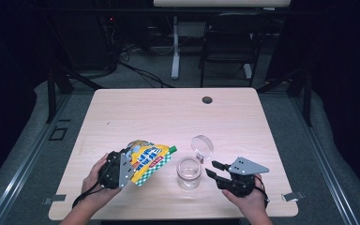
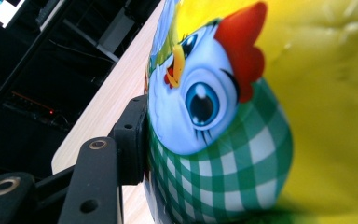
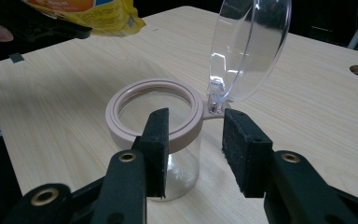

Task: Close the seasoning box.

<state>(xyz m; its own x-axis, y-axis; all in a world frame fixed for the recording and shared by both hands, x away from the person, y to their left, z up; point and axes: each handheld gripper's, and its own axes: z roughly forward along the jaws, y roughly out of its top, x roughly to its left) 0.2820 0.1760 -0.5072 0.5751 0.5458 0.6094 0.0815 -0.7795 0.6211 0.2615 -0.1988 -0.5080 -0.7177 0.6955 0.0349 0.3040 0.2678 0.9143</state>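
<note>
Pouring setup: the left gripper (image 1: 122,168) has its fingers clenched on a yellow pouch (image 1: 148,159), held tilted above the table (image 1: 159,112) with its green cap (image 1: 172,149) aimed toward the jar (image 1: 189,172).
Jar: stands on the table between the 2 grippers, empty as far as I can tell, its clear lid (image 1: 202,146) flipped up on a hinge.
Right gripper (image 1: 217,170): fingers released, just beside the jar, 1 finger (image 3: 156,149) in front of the rim (image 3: 154,112), gripping nothing.
Cap: looks to be on the spout.
Risk: unheld, the light jar may slide or tip if the pouch bumps it.
Risk: the upright lid could swing shut across the opening.
</note>
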